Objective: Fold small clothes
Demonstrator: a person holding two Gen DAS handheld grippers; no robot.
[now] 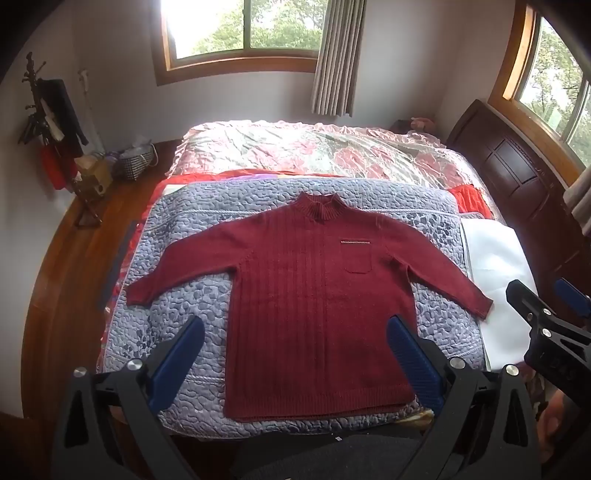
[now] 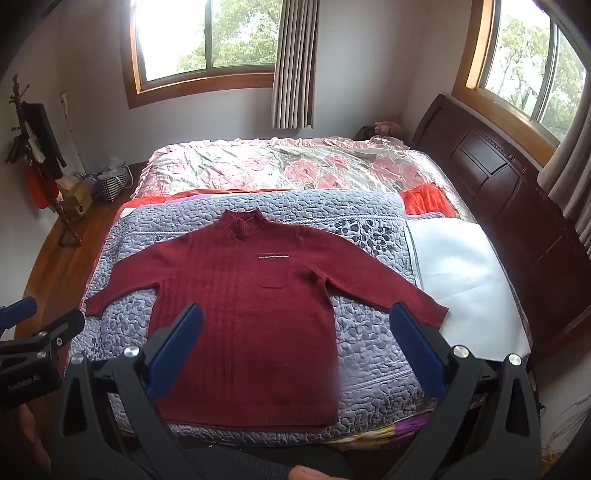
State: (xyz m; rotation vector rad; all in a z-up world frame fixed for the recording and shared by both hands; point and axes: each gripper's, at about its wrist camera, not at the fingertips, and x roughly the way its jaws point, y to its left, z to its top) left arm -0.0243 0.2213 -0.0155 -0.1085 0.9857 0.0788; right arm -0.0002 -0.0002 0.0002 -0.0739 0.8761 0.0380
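Both grippers hang in the air above the near edge of the bed (image 1: 461, 162), pointing forward and downward over it, and neither touches anything. The left gripper (image 1: 295, 332) has its two blue-padded fingers (image 1: 177, 354) spread wide apart, one over the quilt to the left of the sweater's body and the other over the sweater's right side near the hem. The right gripper (image 2: 295, 325) is spread just as wide and holds nothing; one blue finger sits over the sweater's body and the other over the cuff of the sleeve on that side. Each gripper shows at the edge of the other's view, so the two are held side by side, the left one a little to the left of the right one.

The dark red knit sweater (image 1: 317, 288) lies flat and face up on a grey-lilac quilted mat (image 1: 184, 295) spread over the bed. Its collar points away toward the far window (image 1: 243, 26), its hem lies nearest the grippers, and both sleeves stretch out and slightly downward to either side. A small chest pocket with a pale trim line sits on its right half as seen. A white sheet (image 2: 461, 273) lies just beside the mat, and the right sleeve's cuff reaches it. Behind the mat a floral bedspread (image 2: 277, 166) covers the rest of the bed.
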